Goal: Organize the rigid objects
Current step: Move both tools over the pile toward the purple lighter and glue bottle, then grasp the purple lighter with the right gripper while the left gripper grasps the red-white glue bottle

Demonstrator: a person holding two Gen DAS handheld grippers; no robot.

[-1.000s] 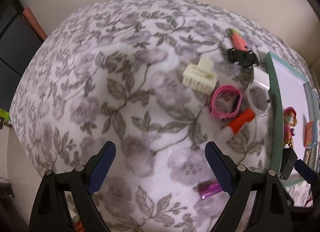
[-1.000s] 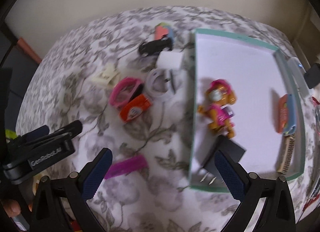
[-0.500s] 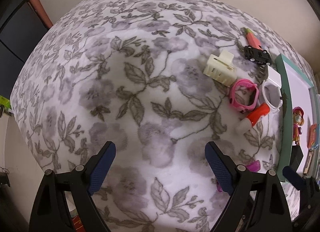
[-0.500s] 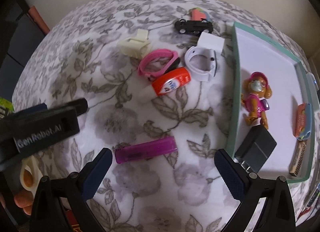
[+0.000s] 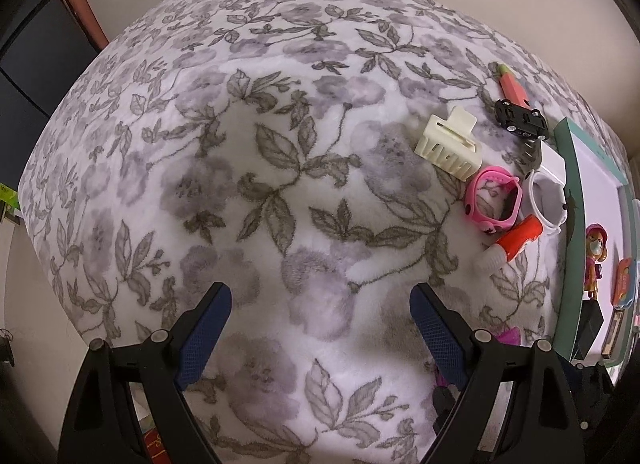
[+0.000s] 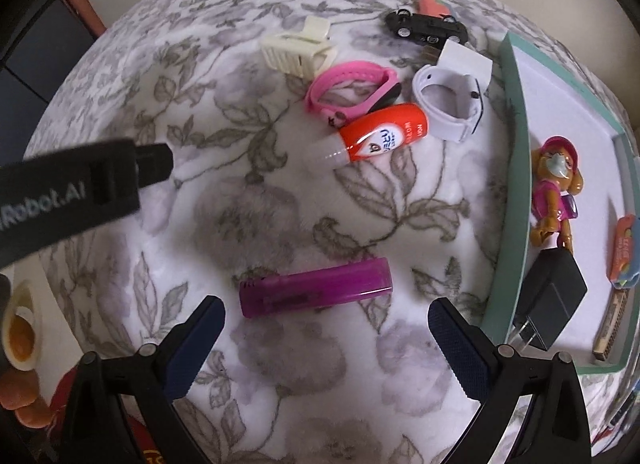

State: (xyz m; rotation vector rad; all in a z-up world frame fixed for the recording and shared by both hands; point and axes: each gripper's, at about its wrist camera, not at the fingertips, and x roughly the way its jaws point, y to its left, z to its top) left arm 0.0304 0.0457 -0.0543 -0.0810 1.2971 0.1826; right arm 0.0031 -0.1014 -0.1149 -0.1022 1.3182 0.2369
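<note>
On the floral blanket lie a purple lighter, an orange tube, a pink watch, a white watch, a cream hair clip and a black toy car. My right gripper hangs open just above the lighter, its fingers wide on either side. A teal tray at the right holds a dog figure and a black charger. Over bare blanket, my left gripper stands open and empty; the clip and the watches lie to its upper right.
A white adapter and a pink-green piece sit by the car. The tray also holds an orange pack. The left gripper's black body crosses the right view's left side. Floor and clutter lie beyond the blanket's left edge.
My right gripper has swung left from over the tray and come lower, so the purple lighter now sits between its fingers. The left view has shifted slightly left; both grippers stayed open.
</note>
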